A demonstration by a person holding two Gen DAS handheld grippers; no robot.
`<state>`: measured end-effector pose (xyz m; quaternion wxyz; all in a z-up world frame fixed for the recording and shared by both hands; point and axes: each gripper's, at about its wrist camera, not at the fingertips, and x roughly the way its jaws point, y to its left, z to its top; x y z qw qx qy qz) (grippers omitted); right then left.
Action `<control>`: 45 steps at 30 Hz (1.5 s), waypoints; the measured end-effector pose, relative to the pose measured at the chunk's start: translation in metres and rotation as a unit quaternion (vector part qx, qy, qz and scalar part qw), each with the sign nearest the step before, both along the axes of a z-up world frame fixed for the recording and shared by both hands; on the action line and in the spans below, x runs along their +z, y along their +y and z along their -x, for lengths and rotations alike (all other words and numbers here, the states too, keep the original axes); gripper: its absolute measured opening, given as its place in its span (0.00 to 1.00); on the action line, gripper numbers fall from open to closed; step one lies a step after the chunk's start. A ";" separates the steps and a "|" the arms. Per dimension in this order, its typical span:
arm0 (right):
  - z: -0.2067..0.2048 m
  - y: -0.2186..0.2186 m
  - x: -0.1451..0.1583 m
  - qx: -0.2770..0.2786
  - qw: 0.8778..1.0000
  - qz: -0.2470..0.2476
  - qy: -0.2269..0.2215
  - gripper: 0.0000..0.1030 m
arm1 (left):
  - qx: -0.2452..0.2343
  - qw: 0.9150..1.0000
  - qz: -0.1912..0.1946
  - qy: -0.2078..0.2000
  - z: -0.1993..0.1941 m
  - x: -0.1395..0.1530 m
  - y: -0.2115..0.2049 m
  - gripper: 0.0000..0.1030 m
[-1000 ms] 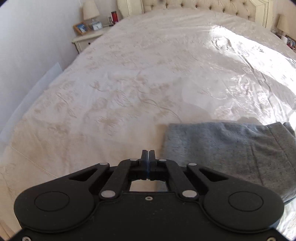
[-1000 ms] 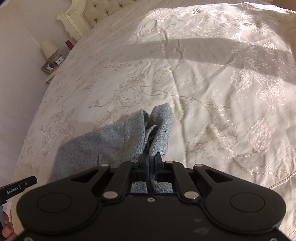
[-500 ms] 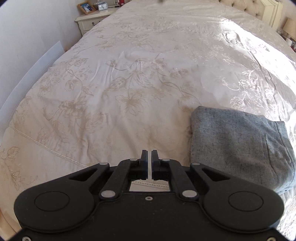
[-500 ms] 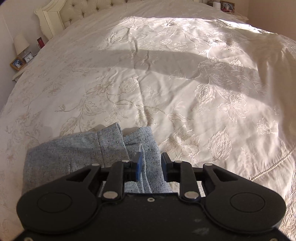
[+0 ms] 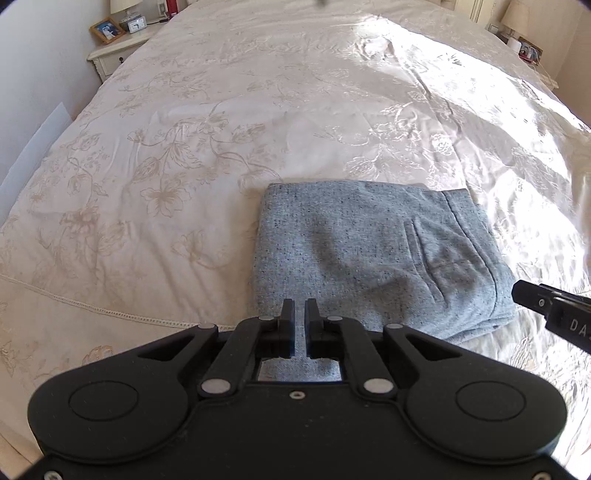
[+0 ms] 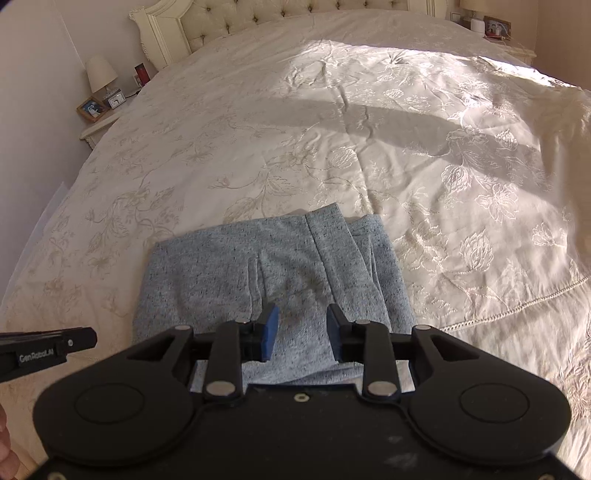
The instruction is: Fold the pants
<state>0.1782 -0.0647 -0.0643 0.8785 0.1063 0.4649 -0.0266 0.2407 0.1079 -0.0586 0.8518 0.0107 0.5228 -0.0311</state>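
1. Left wrist view: the grey pants (image 5: pixel 373 254) are seen folded into a flat rectangle on the cream floral bedspread (image 5: pixel 184 155), near its foot edge. The left gripper (image 5: pixel 299 314) is held above the pants' near edge, its jaws opening, a narrow gap between them, nothing pinched.
2. Right wrist view: the right gripper (image 6: pixel 302 326) is held over the pants (image 6: pixel 229 273), jaws spreading apart, blue pads (image 6: pixel 270 325) clear of the cloth.

Cream embroidered bedspread (image 5: pixel 207 155), tufted headboard (image 6: pixel 280 18), nightstand (image 5: pixel 114 55) with lamp (image 6: pixel 100 75), framed photo (image 5: pixel 108 30).
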 end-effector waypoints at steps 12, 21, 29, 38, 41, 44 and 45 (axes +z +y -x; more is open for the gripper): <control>0.042 -0.009 0.033 0.005 1.000 0.013 -0.020 0.33 | 0.009 1.000 -0.002 0.013 0.030 0.015 -0.044 0.12; 0.038 -0.032 0.042 0.024 0.999 0.012 -0.021 0.34 | 0.027 0.999 -0.011 0.023 0.039 0.017 -0.065 0.12; 0.033 -0.030 0.042 0.047 0.999 0.005 -0.019 0.34 | 0.036 0.999 -0.016 0.024 0.042 0.021 -0.070 0.13; 0.035 -0.024 0.044 0.050 0.999 0.001 -0.020 0.35 | 0.041 0.999 -0.018 0.024 0.043 0.024 -0.068 0.13; 0.038 -0.024 0.045 0.049 0.999 0.000 -0.019 0.35 | 0.040 0.999 -0.018 0.024 0.044 0.025 -0.067 0.13; 0.039 -0.022 0.045 0.049 0.999 0.000 -0.018 0.35 | 0.039 0.999 -0.016 0.023 0.045 0.025 -0.067 0.13; 0.039 -0.022 0.046 0.049 0.999 0.000 -0.018 0.35 | 0.040 0.999 -0.016 0.022 0.046 0.026 -0.066 0.13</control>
